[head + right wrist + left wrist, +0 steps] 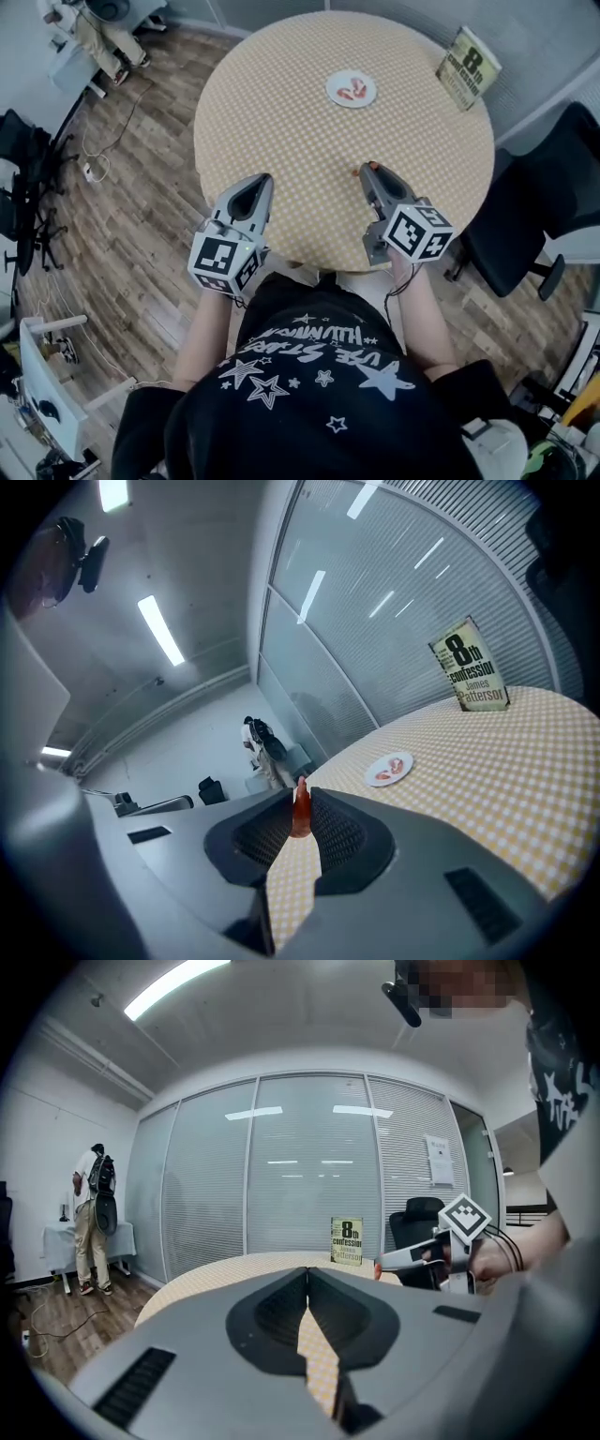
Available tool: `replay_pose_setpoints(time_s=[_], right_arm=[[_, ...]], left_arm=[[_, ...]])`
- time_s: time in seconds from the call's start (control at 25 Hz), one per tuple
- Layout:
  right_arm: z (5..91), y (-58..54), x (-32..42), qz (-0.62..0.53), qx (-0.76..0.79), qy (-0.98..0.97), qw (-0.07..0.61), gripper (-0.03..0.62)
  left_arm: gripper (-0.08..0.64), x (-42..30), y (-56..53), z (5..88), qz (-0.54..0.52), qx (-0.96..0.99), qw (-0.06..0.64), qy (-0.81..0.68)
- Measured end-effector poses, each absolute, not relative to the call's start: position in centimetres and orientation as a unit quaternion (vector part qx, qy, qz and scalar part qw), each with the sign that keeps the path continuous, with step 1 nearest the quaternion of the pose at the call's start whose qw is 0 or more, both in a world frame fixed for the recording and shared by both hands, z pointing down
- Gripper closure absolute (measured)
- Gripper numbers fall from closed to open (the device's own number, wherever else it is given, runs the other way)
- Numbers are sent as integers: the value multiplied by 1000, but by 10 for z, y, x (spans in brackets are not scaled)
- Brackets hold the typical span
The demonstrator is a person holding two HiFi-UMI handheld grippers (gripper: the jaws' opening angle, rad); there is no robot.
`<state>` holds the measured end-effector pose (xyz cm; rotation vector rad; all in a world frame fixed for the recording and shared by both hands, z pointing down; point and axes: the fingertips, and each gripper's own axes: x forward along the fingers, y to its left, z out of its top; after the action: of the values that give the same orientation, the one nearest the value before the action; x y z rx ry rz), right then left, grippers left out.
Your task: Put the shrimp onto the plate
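Right gripper (300, 797) has its jaws pressed on one shrimp (301, 816), which stands between the tips with its thin end upward; the grip looks narrow and firm, I think so that the small slippery piece does not fall during the carry; it hovers over the near edge of the table (309, 141), right of the middle. Left gripper (307, 1274) has its jaws together with nothing between them; it waits over the near edge on the left side, probably because one gripper is enough for this job. The plate (330, 91) lies toward the far edge, well apart from both grippers, and two pink shrimps (354, 90) lie on it already; a book (468, 67) stands upright at the far right edge, clear of the way. In my judgement the next move is a reach forward to the plate.
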<state>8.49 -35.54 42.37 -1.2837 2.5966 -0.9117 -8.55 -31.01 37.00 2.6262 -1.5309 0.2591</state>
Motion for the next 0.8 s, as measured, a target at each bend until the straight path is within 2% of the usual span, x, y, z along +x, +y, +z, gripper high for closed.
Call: replay_pose_setpoints(time_s=[0.36,0.8], right_arm=[[432,-385,89,-309,-423,851,43,525],[438,-443,76,-299,-470,830,25,525]], left_arm=[[551,-96,-330,383,90,849,68,-516],[551,-108,-410,390,91,875,76,-469]])
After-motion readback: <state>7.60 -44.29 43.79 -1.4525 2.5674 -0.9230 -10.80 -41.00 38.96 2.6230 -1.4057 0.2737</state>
